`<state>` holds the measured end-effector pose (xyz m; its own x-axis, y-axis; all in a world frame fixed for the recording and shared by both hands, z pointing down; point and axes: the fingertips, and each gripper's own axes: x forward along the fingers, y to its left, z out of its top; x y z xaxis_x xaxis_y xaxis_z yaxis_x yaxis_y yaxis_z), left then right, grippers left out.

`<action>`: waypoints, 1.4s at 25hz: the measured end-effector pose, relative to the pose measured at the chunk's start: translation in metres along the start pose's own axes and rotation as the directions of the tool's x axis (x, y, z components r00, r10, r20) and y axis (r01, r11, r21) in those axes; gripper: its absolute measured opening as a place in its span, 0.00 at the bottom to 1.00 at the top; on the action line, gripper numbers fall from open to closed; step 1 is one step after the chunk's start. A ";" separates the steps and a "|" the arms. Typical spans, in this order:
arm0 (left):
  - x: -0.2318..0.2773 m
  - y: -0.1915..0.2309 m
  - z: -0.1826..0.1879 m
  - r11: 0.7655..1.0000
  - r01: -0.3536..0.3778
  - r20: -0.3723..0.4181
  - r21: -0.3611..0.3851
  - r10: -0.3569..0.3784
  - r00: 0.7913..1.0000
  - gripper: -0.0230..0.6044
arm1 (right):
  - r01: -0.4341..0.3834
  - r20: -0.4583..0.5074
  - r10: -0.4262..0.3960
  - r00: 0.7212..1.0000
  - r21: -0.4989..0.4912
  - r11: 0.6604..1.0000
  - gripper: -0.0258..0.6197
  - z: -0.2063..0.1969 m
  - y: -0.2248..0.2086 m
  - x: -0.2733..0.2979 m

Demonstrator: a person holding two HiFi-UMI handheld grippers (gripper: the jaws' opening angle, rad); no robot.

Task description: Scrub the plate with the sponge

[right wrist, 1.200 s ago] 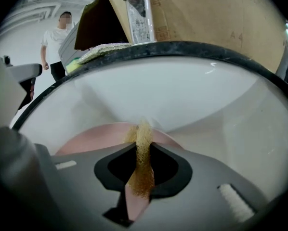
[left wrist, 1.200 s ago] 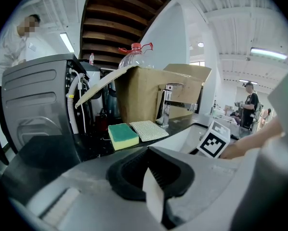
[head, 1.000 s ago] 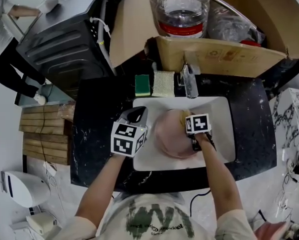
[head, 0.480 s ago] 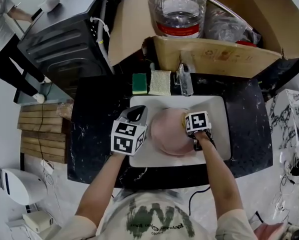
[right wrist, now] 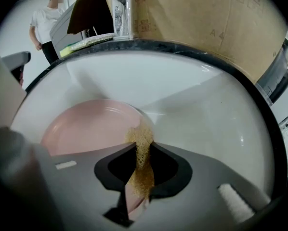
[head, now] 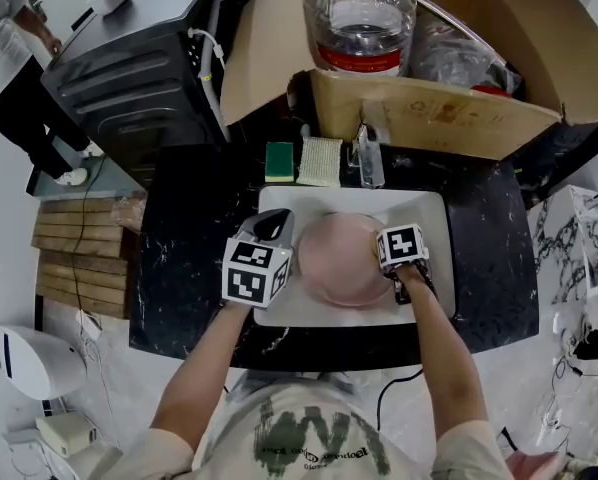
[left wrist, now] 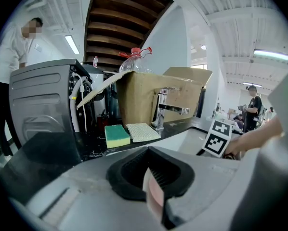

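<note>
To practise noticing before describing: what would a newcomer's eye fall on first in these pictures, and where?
The round pink plate in the white rectangular sink draws the eye, its rim pinched by the left gripper while the right gripper holds a golden-brown scrubbing sponge against its other edge. Behind the sink, a large clear plastic bottle with a red label stands in a brown cardboard box.

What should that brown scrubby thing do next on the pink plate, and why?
Probably sweep the sponge, pinched in the right gripper, inward across the plate. It touches only the plate's rim, so most of the pink face lies beyond it. The left gripper clamps the opposite rim, which should steady the plate over the sink.
</note>
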<state>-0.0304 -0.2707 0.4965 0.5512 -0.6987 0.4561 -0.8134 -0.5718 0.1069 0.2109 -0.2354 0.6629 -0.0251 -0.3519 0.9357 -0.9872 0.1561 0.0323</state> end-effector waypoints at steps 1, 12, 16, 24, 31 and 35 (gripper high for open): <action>0.000 0.000 0.000 1.000 -0.003 0.000 -0.002 0.003 1.000 0.04 | 0.001 -0.001 -0.001 1.000 -0.002 1.000 0.15 -0.001 -0.002 0.000; -0.005 -0.001 -0.004 1.000 -0.018 0.002 -0.017 0.018 1.000 0.04 | -0.044 0.061 0.045 0.997 -0.019 0.999 0.15 0.011 0.011 -0.014; -0.007 0.000 -0.006 0.999 -0.026 0.004 -0.020 0.026 1.000 0.04 | -0.091 0.104 0.094 0.990 -0.036 0.995 0.15 0.024 0.030 -0.024; -0.017 0.004 -0.005 0.999 -0.046 0.015 -0.028 0.046 0.999 0.04 | -0.222 0.144 0.232 0.962 -0.085 0.971 0.15 0.042 0.087 -0.035; -0.023 0.005 -0.006 0.998 -0.055 0.017 -0.027 0.055 0.998 0.04 | -0.309 0.121 0.323 0.939 -0.124 0.943 0.15 0.041 0.135 -0.031; -0.025 0.006 -0.006 0.998 -0.059 0.020 -0.026 0.059 0.998 0.04 | -0.357 0.098 0.369 0.924 -0.121 0.926 0.15 0.037 0.158 -0.028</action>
<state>-0.0505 -0.2542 0.4907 0.5058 -0.7397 0.4439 -0.8488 -0.5187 0.1027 0.0495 -0.2355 0.6291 -0.4032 -0.3582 0.8421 -0.8864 0.3816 -0.2621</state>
